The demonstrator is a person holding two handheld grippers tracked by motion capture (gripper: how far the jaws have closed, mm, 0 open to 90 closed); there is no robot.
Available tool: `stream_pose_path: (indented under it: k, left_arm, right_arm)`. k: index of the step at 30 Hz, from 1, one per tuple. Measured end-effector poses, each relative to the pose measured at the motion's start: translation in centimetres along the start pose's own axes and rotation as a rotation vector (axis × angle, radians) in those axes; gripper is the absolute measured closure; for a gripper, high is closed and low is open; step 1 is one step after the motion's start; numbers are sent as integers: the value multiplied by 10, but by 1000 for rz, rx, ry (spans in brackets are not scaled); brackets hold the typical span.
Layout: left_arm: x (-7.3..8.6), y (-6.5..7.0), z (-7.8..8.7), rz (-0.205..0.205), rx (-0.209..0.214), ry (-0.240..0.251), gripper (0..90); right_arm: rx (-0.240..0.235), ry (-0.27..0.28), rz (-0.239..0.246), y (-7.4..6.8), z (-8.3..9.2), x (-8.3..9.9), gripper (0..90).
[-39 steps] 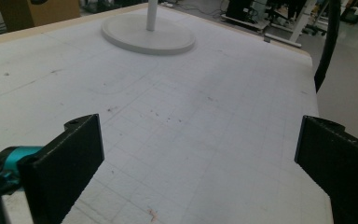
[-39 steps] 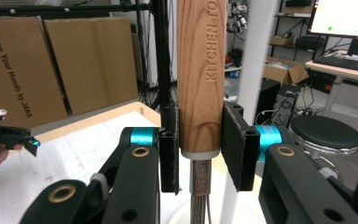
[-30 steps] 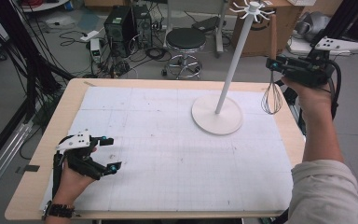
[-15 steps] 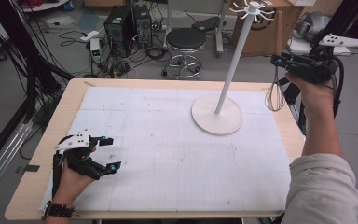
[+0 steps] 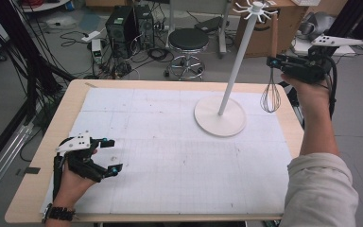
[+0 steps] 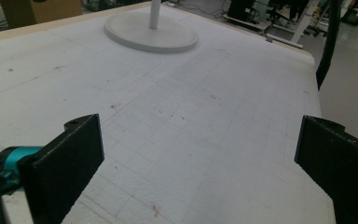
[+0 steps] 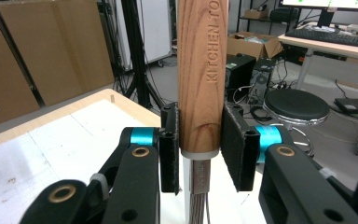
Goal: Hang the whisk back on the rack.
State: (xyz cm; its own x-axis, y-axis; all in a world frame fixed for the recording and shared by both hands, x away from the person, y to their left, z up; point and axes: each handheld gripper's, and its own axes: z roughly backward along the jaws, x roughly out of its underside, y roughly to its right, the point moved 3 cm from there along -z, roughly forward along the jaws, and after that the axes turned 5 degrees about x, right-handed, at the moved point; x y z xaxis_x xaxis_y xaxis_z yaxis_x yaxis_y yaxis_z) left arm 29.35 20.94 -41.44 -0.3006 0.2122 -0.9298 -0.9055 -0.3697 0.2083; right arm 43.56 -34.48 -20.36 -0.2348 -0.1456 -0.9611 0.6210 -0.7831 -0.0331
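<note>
At the near left corner of the table the left gripper rests on the white gridded mat exactly where it lay a second ago, jaws spread wide with nothing between them; its own view looks across bare mat toward the round base of the stand. The stand, a white pole on a disc with a crown of small hooks at the top, sits toward the far right of the mat and has not shifted. What has changed is at the right edge: the right gripper has risen and drifted a little inward over the last second, carrying the whisk with it, so the wire loops now hang above the table's right edge rather than beyond it. The jaws are clamped on the whisk's wooden handle, pinching it just above the metal collar, and the whisk hangs upright, loops down. I judge this to be the lift toward the hooks (the handle top is cut off by the frame, so I cannot tell whether it has a hanging loop). Writing: the handle is stamped "KITCHEN-TO", the rest running out of view; a cardboard box at the left of the right gripper view shows what looks like "JAKA".
</note>
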Motion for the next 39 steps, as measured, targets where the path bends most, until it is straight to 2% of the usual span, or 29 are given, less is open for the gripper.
stream_pose_path:
  k: [2,3,11,15,22,25,32,35,39]
  left_arm:
    - [0,0,0,0,1,-2,18]
    - [0,0,0,0,-1,0,18]
    - [0,0,-1,4,-1,-1,17]
    - [1,0,-1,4,-4,-9,18]
    - [0,0,0,5,1,-3,18]
    - [0,0,0,3,1,-4,18]
    - [0,0,0,3,-1,1,18]
    - [-1,0,1,2,0,0,18]
    - [-1,1,1,3,-3,2,18]
  right_arm:
    - [21,-13,-1,0,-2,1,697]
    - [24,-16,-13,0,-3,1,697]
    - [47,-36,-15,-7,-13,1,696]
    - [84,-61,-3,-11,-16,-1,692]
    - [79,-90,5,-16,-20,-4,671]
    - [90,-98,12,-19,-22,-3,545]
    - [82,-73,14,-19,-19,1,429]
    - [108,-62,27,-20,-17,2,325]
    - [115,-44,33,-23,-13,1,266]
